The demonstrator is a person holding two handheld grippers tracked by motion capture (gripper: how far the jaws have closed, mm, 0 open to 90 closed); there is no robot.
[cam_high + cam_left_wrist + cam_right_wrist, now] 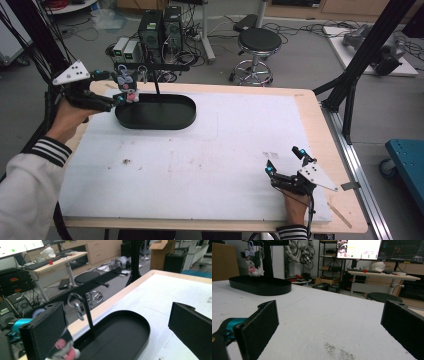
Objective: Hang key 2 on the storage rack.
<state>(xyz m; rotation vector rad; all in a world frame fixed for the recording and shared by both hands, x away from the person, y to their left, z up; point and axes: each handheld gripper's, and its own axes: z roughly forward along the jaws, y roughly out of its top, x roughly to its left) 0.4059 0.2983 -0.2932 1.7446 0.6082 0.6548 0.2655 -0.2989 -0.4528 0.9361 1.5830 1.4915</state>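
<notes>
Both my grippers gape empty: left (121, 89) beside the plush (127, 86) hanging on the stand (158, 82), right (285, 161) resting; next, back away cleanly.

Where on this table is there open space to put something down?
The wide white mat between the black oval tray and the right gripper lies bare. It is crowded at the far left corner: the tray, its hanger stand, the plush keychain and the left gripper.

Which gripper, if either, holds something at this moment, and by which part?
Neither. The left gripper stands open beside the small plush keychain toy hanging from the black stand, not clamping it. The right gripper rests open on the white table cover.
</notes>
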